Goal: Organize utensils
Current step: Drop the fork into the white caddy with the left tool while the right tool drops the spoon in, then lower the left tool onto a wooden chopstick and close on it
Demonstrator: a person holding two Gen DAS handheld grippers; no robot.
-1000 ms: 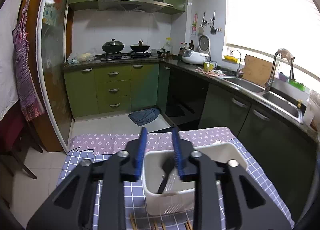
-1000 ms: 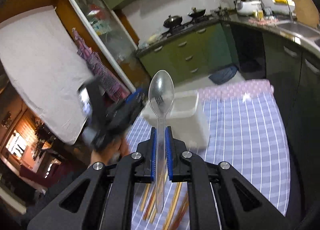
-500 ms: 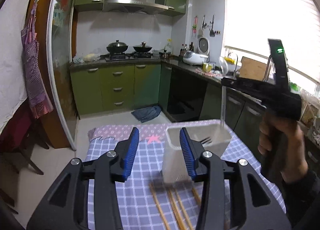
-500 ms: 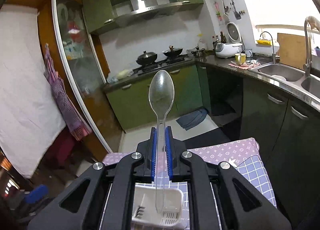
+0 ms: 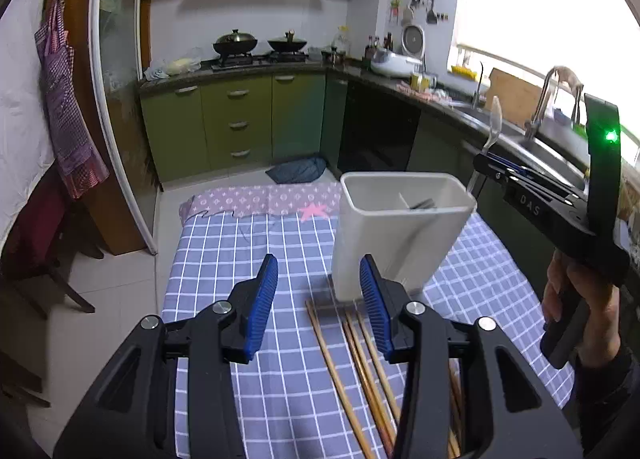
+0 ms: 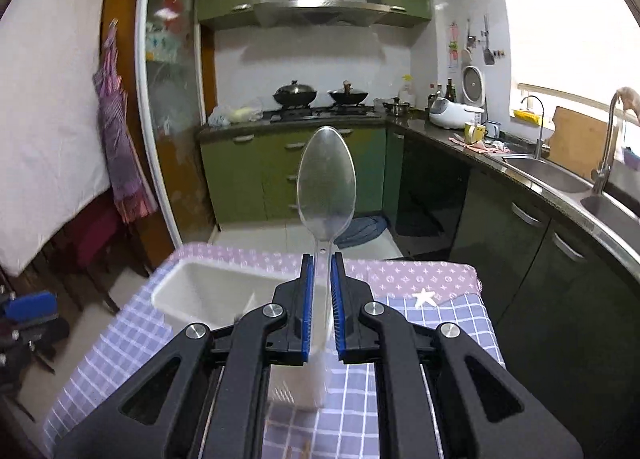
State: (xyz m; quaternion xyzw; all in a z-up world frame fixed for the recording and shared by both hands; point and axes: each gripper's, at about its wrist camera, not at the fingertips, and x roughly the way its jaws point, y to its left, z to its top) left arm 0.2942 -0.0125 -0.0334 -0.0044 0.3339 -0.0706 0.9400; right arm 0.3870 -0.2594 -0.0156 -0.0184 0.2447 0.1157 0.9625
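Note:
A white utensil holder (image 5: pixel 396 235) stands on the checked tablecloth (image 5: pixel 248 243), with dark fork tines (image 5: pixel 422 204) showing inside. My left gripper (image 5: pixel 319 261) hangs open just short of it, nothing between its blue pads. Several wooden chopsticks (image 5: pixel 340 371) lie on the cloth under that gripper. My right gripper (image 6: pixel 321 259) is shut on a clear plastic spoon (image 6: pixel 326 183), bowl up. In the left wrist view the right gripper (image 5: pixel 486 163) holds the spoon (image 5: pixel 494 123) with its handle end at the holder's right rim. The holder (image 6: pixel 208 291) lies below and left of the right gripper.
A hand (image 5: pixel 580 307) grips the right tool at the table's right side. Green cabinets (image 5: pixel 236 127), a stove with pots (image 5: pixel 260 45) and a sink counter (image 5: pixel 532 143) ring the table. A chair (image 5: pixel 44 243) stands left; the table's far edge has a purple border (image 5: pixel 260 199).
My left gripper has drawn back from over the holder and its jaws have widened. The right gripper has swung round with the spoon and come down toward the holder's right rim.

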